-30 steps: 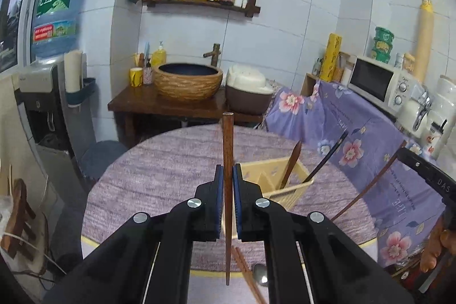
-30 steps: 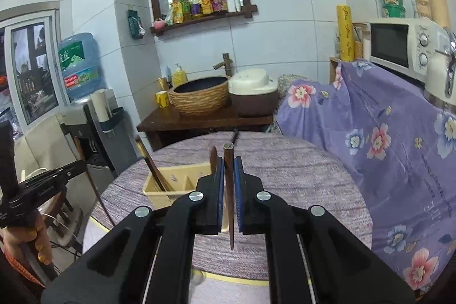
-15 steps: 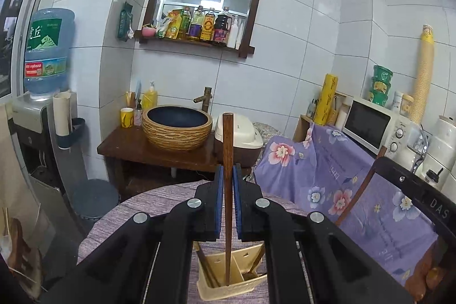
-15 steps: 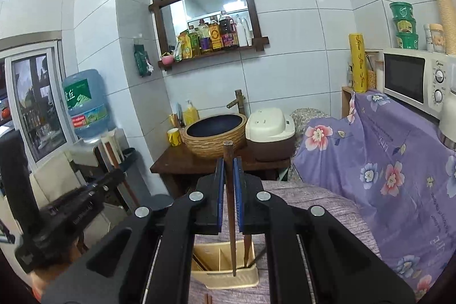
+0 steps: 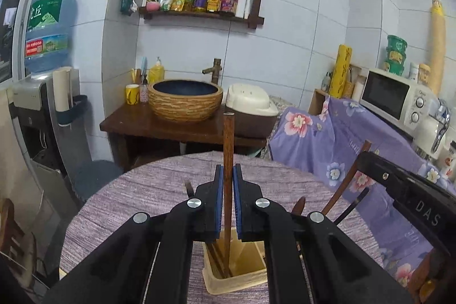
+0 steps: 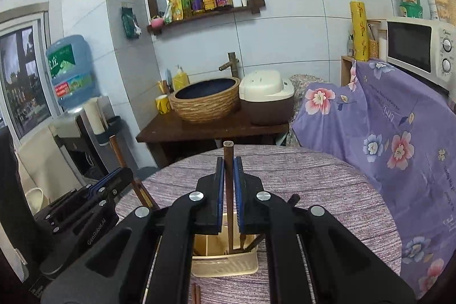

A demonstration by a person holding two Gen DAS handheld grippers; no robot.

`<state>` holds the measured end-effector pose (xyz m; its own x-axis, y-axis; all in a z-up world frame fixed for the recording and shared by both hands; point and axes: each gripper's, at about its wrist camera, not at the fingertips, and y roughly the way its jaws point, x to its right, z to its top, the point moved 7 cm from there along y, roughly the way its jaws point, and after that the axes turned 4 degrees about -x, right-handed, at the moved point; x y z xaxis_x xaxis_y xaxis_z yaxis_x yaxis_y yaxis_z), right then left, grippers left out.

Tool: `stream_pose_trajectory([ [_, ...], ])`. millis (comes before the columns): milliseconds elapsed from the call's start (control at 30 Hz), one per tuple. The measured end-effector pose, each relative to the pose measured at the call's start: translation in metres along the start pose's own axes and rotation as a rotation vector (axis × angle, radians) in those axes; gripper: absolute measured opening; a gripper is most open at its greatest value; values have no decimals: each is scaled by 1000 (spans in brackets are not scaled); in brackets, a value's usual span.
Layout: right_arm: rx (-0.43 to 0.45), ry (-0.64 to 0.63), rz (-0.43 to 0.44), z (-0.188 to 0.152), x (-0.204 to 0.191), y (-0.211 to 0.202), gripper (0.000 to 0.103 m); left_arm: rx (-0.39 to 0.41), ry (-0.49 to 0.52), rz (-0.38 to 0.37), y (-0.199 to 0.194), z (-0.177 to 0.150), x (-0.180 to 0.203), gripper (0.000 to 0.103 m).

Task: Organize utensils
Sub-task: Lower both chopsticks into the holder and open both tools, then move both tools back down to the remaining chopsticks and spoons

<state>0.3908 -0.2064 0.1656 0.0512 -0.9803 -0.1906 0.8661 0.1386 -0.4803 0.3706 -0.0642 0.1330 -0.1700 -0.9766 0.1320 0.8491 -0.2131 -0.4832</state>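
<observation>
My left gripper [image 5: 227, 170] is shut on an upright brown wooden chopstick [image 5: 228, 138]. Its lower end points into the cream utensil holder [image 5: 236, 279] on the round table. My right gripper [image 6: 228, 161] is shut on a second brown chopstick [image 6: 228, 153], whose lower end also hangs in the holder [image 6: 225, 261]. Several utensils lean in the holder, among them a wooden handle [image 5: 299, 205] and a black chopstick [image 5: 353, 200]. Each gripper shows in the other's view: the right gripper's body [image 5: 404, 193] at right, the left gripper's body [image 6: 94, 201] at left.
The table wears a purple woven cloth [image 6: 327, 190]. Two loose chopsticks [image 6: 195, 294] lie near its front edge. Behind stand a dark counter with a woven basin [image 5: 186, 101], a rice cooker [image 5: 250, 104], a microwave [image 5: 399, 99], a floral-draped cabinet [image 6: 384, 133] and a water dispenser [image 5: 48, 27].
Both grippers have moved in over the holder, each still gripping its chopstick. The holder, once ahead and to one side, now sits under the fingers with the chopstick tips in its opening.
</observation>
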Motion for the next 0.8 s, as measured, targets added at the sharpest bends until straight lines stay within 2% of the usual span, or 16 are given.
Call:
stream_pose_trajectory([
  [333,-50,19,-8,-27,14,21,8,-91,-6,-16,22,-35,-9,8],
  [467,-41,7,-14,-33,16,24,8,-117,-2,-48,22,-43,-8,11],
  [500,-37,-2,-13,-34,15,24,8,-119,3,-53,20,-45,-8,19],
  [533,-35,-10,-11,-35,15,23,9,-119,7,-56,18,-47,-7,37],
  [600,-25,-28,-14,-40,13,17,14,-99,3,-62,8,-49,-7,60],
  [633,-17,-39,-13,-43,11,13,24,-78,-3,-64,-1,-51,-9,65],
  [667,-6,-48,-12,-46,9,8,38,-70,-3,-62,-7,-54,-11,68],
  [733,14,-69,-11,-57,6,-4,53,-77,10,-53,-19,-65,-15,79],
  [800,5,-97,-16,-73,2,-10,55,-94,12,-34,-26,-77,-20,84],
])
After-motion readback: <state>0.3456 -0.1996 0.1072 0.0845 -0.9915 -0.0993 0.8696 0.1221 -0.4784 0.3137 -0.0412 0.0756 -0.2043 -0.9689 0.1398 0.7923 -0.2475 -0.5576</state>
